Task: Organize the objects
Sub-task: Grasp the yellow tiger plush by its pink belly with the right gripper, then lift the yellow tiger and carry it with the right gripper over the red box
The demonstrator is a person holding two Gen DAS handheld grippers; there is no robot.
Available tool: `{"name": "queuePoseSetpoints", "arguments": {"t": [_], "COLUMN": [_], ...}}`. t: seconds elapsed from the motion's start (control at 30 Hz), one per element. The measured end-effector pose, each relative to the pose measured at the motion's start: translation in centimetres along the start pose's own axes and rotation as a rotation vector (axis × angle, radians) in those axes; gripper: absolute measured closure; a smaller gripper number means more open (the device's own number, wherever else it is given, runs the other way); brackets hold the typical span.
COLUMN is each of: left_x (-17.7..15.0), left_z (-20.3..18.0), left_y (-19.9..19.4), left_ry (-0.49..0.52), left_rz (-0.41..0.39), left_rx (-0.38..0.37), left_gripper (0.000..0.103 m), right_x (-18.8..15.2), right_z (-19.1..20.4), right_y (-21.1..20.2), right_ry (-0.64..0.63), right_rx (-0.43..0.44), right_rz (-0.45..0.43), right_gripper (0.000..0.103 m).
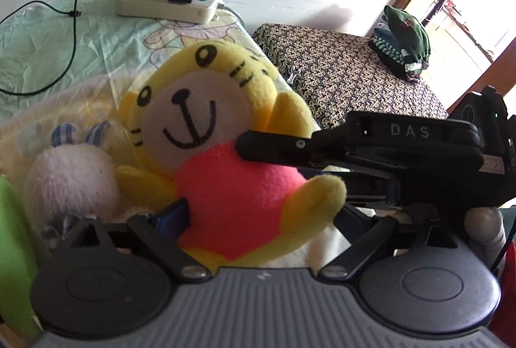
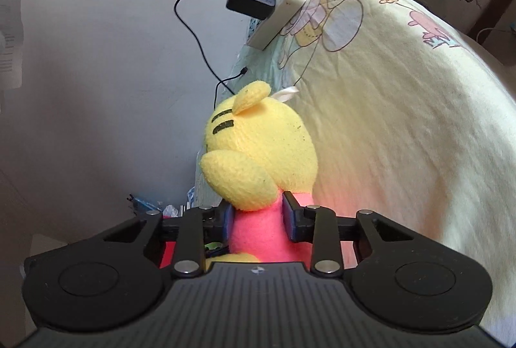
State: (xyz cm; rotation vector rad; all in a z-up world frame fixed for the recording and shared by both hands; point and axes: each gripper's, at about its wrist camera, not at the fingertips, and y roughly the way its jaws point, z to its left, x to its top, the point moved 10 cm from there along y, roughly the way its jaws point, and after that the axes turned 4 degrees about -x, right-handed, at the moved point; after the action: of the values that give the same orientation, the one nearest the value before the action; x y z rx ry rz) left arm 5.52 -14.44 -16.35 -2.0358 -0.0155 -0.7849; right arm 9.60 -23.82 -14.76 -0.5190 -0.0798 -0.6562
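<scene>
A yellow plush tiger (image 1: 206,119) with a pink body and white face fills the left wrist view, held above the bed. My right gripper (image 1: 254,148) reaches in from the right and is shut on its pink body. In the right wrist view the same tiger (image 2: 258,154) shows from behind, its pink body squeezed between the right gripper's (image 2: 258,219) blue pads. My left gripper (image 1: 258,219) has its jaws spread on either side of the tiger's lower body; whether the pads press on it is hidden. A white fluffy plush (image 1: 71,177) with blue striped ears lies to the left.
A white power strip (image 1: 167,0) with a black charger and cables lies on the printed bedsheet (image 2: 403,122) near the wall. A patterned cloth-covered box (image 1: 348,67) carries folded green clothes (image 1: 403,42). A green object (image 1: 13,251) is at the left edge.
</scene>
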Motion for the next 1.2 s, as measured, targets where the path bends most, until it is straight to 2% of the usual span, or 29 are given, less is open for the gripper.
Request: {"name": "queuePoseSetpoints", "arguments": {"t": [0.17, 0.37, 0.63, 0.93, 1.2], "left_x": [-1.5, -3.0, -4.5, -6.8, -8.1], "left_z": [-1.3, -3.3, -4.7, 0.4, 7.3], "left_y": [-1.8, -5.3, -11.7, -21.4, -27.4], "left_ry": [-0.004, -0.036, 0.045, 0.018, -0.004], "left_rz": [-0.013, -0.058, -0.169, -0.320, -0.396], "left_rx": [-0.014, -0.075, -0.028, 0.006, 0.054], "left_gripper": [0.011, 0.011, 0.011, 0.011, 0.011], "right_x": [-2.1, -4.5, -7.4, -12.7, -16.1], "right_z": [1.3, 3.5, 9.7, 17.7, 23.6], "right_y": [-2.8, -5.5, -5.6, -1.5, 4.3], "right_ry": [-0.035, -0.069, -0.152, -0.204, -0.256], "right_rx": [0.000, 0.014, 0.078, 0.155, 0.179], "right_rz": [-0.030, -0.069, -0.071, -0.055, -0.058], "right_gripper": [0.070, 0.070, 0.070, 0.070, 0.069]}}
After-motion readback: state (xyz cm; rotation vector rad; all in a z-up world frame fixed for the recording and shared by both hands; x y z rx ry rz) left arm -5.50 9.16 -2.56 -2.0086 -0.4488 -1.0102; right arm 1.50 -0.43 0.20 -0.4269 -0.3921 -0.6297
